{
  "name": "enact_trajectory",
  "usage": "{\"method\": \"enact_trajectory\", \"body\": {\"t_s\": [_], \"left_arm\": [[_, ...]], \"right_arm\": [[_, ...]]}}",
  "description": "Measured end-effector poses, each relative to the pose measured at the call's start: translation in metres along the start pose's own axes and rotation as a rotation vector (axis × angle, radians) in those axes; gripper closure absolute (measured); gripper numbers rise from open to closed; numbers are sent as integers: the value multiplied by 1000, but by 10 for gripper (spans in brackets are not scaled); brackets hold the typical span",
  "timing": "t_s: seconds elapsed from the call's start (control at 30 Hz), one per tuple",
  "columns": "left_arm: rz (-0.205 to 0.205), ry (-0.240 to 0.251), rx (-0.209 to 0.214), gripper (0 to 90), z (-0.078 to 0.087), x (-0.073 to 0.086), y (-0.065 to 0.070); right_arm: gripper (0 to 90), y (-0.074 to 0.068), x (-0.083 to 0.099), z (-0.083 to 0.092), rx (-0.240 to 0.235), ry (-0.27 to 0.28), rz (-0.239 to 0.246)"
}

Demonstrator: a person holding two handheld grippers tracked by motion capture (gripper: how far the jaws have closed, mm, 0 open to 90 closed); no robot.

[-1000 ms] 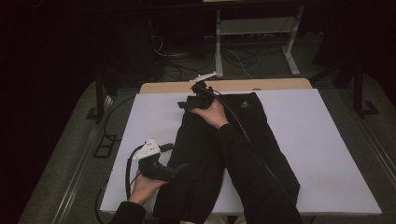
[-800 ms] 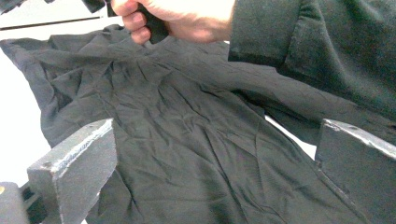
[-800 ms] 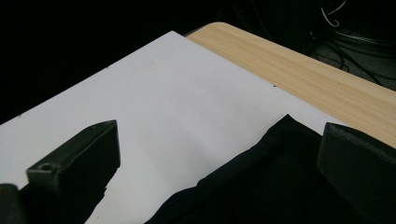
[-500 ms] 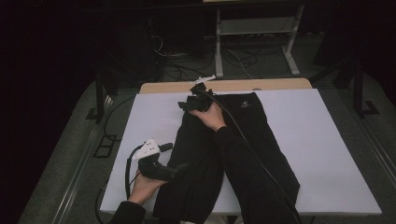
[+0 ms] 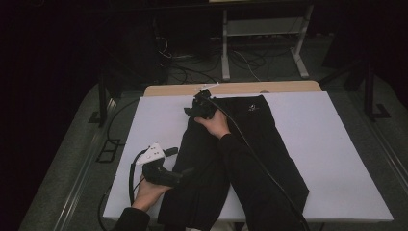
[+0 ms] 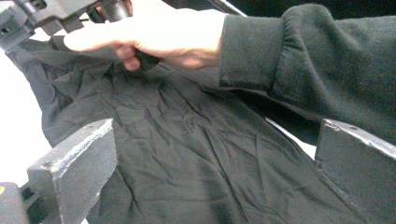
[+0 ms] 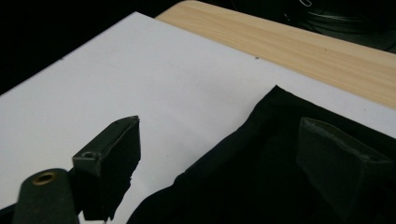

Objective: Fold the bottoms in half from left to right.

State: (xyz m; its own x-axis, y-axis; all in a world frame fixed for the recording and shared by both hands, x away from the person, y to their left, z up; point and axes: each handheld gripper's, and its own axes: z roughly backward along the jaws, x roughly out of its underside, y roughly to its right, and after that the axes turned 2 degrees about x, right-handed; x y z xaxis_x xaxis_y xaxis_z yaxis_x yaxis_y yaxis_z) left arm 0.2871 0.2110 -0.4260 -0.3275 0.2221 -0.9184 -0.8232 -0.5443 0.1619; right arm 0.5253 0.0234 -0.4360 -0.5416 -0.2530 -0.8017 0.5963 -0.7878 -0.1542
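A black garment point(image 5: 274, 132) lies spread flat on the white table cover point(image 5: 337, 144). My right gripper point(image 5: 188, 111) is low over the garment's far left corner. In the right gripper view its jaws have just been closing and still stand apart. The garment's edge point(image 7: 261, 154) runs between them, one jaw over white cover and one over cloth, and the right gripper point(image 7: 219, 133) presses on nothing. My left gripper point(image 5: 188, 171) rests at the garment's near left side. The left gripper point(image 6: 215, 135) is open over wrinkled black cloth point(image 6: 187, 158), with the other hand point(image 6: 159, 35) beyond.
A bare wooden strip of table point(image 5: 240, 89) shows past the cover's far edge point(image 7: 299, 46). Cables and a metal stand's legs point(image 5: 298, 53) are on the dark floor behind. Bare white cover lies left and right of the garment.
My right gripper has sunk a little toward the garment's far left corner. The left hand and its gripper have stayed put.
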Motion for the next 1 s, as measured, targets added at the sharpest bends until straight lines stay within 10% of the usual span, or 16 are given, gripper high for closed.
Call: {"method": "enact_trajectory", "body": {"t_s": [0.67,1.0], "left_arm": [[-2,0,3,0,1,0,-1],[8,-10,-9,0,1,1,1]], "right_arm": [[422,-7,10,-22,74,-74,30],[727,-8,12,-22,79,-98,19]]}}
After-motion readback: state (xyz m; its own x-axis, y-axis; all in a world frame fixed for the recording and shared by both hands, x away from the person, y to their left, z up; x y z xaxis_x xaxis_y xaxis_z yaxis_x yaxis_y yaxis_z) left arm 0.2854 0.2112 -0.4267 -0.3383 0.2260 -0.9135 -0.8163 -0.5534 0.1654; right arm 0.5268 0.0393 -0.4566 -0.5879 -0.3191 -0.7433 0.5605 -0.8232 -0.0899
